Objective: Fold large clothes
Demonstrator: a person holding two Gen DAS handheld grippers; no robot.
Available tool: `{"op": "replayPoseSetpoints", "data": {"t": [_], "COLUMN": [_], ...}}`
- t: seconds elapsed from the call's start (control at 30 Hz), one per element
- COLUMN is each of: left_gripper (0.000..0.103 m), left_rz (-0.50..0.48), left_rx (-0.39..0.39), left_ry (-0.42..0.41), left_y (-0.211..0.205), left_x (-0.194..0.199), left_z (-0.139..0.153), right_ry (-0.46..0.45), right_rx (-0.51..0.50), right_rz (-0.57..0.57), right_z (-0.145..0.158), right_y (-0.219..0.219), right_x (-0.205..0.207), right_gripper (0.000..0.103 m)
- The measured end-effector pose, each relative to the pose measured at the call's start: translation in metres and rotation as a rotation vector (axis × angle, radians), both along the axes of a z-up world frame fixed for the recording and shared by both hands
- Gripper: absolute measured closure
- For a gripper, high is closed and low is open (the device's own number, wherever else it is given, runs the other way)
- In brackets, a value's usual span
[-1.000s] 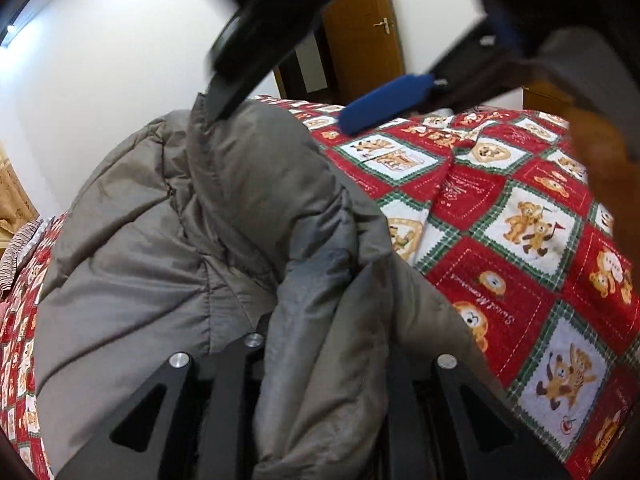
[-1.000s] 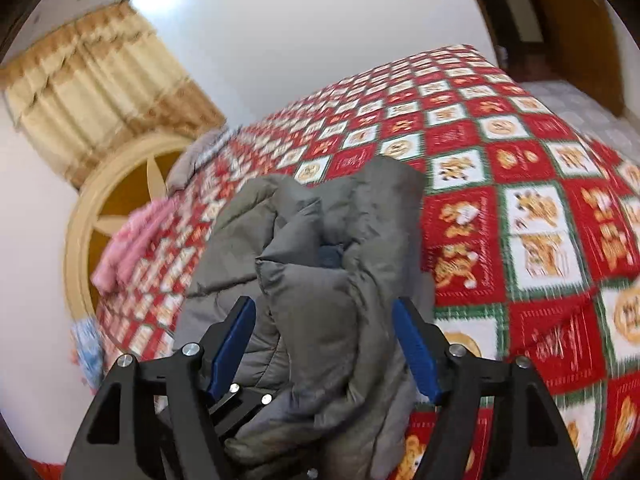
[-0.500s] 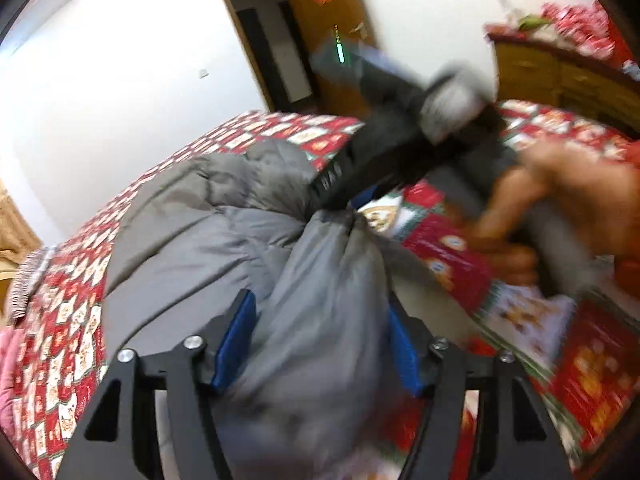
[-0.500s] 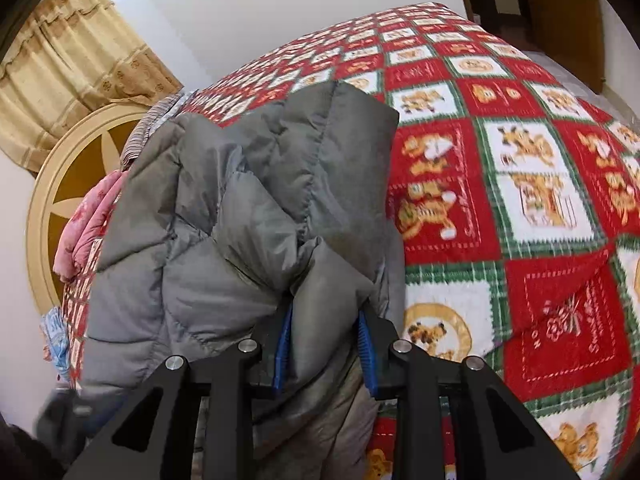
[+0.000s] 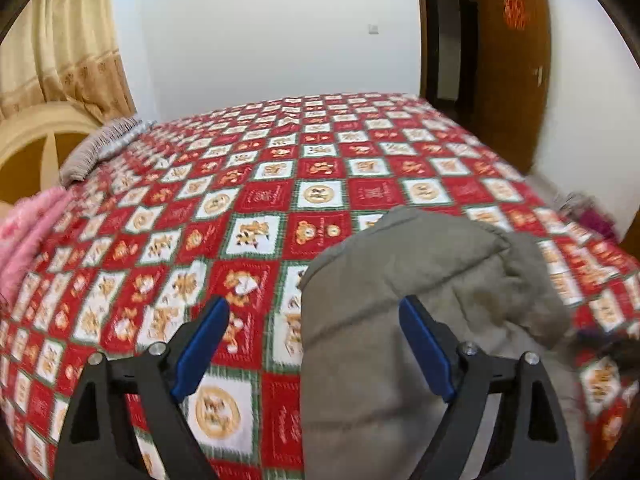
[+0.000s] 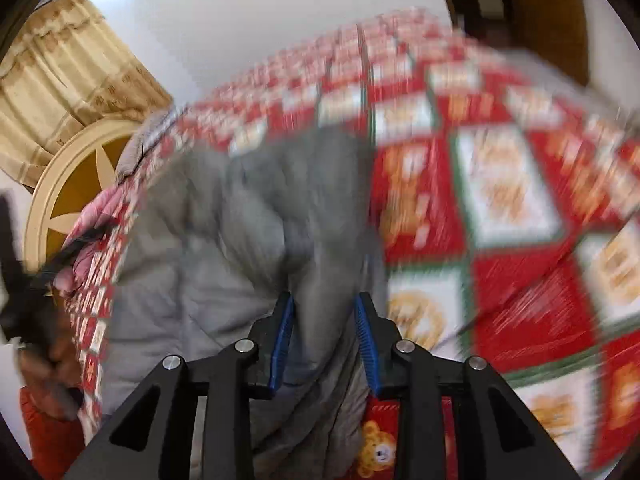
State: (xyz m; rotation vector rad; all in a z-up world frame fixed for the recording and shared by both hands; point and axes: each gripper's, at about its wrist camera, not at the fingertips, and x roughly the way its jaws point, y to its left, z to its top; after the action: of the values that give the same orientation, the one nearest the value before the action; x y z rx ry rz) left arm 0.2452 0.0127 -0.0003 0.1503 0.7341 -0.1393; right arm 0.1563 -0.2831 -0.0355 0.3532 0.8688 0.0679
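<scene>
Jacket (image 6: 240, 240) between right jaws.

Left gripper (image 5: 314, 322): two matte black angular finger arms with triangular cut-outs, each carrying a long blue pad (image 5: 202, 346) on its inner face and a pair of round silver screw heads on top. Right gripper (image 6: 324, 316): same build, black arms with triangular cut-outs, ribbed blue pads (image 6: 282, 344) and silver screws on each side. At the left edge of the right wrist view, badly blurred, a patch of brownish skin of the person's hand (image 6: 52, 356) shows around a dark object, with a red-orange sleeve (image 6: 44, 436) below it.
</scene>
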Motion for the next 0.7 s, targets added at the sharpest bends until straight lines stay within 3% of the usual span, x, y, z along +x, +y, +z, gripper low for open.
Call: {"op": "replayPoseSetpoints", "data": {"t": [0.1,0.17,0.23,0.3,0.4,0.5,0.7], "left_gripper": [0.015,0.015,0.014,0.014,0.014,0.013,0.01], "left_rz": [0.017,0.028,0.046,0.084,0.102,0.088,0.052], "left_rx": [0.044,0.038,0.034,0.028,0.075,0.109,0.105], "left_ry": [-0.02,-0.008,0.004,0.012,0.004,-0.005,0.002], "left_y": [-0.011,-0.017,-0.018,-0.02,-0.028,-0.033,-0.042], "left_x": [0.006,0.011,0.018,0.022,0.02,0.02,0.024], "left_z": [-0.011,-0.015,-0.016,-0.02,-0.025,-0.033,-0.047], "right_ry": [-0.097,-0.093,-0.058,-0.008,0.023,0.036,0.02], "right_rx": [-0.081,-0.045,-0.004,-0.025,-0.166,-0.271,-0.079], "right_rz": [-0.032,-0.014,0.001,-0.058,-0.15,-0.209,-0.242], "right_z": [0.058,0.077,0.077,0.062,0.017,-0.023,-0.06], "right_y": [0.008,0.021,0.038,0.053,0.07,0.06,0.019], "right_x": [0.005,0.026,0.05,0.075,0.104,0.111,0.095], "right_gripper": [0.07,0.07,0.07,0.07,0.07,0.07,0.07]}}
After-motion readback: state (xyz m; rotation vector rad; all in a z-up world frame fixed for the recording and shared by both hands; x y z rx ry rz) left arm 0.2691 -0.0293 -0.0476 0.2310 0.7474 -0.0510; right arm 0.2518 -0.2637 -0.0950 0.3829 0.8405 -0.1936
